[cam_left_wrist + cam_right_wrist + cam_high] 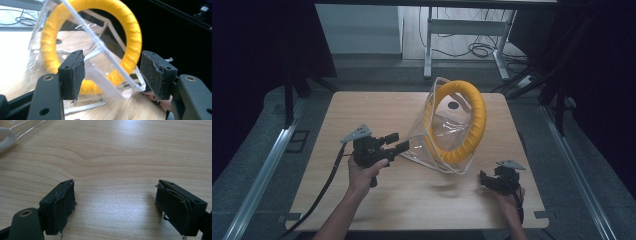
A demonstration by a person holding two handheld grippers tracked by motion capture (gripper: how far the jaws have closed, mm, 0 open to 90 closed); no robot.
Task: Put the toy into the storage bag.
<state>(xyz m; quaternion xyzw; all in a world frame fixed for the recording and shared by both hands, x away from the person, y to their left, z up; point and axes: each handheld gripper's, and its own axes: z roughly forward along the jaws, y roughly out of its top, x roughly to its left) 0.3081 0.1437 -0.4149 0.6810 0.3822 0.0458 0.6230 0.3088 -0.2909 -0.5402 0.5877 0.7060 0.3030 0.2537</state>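
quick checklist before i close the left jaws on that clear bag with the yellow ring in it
1. Left gripper open: ok.
2. Edge of the clear bag between its jaws: ok, the stiff rim runs through the gap.
3. Yellow ring outside the gap: ok, it sits behind.
4. Ring fully inside the bag: cannot tell.
5. Right gripper open, over bare table: ok.
6. Bag standing steady: cannot tell.

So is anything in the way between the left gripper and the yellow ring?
Yes. The yellow ring sits inside a clear plastic bag. The left gripper has its jaws open around the bag's stiff clear edge, so the plastic lies between them and the ring.
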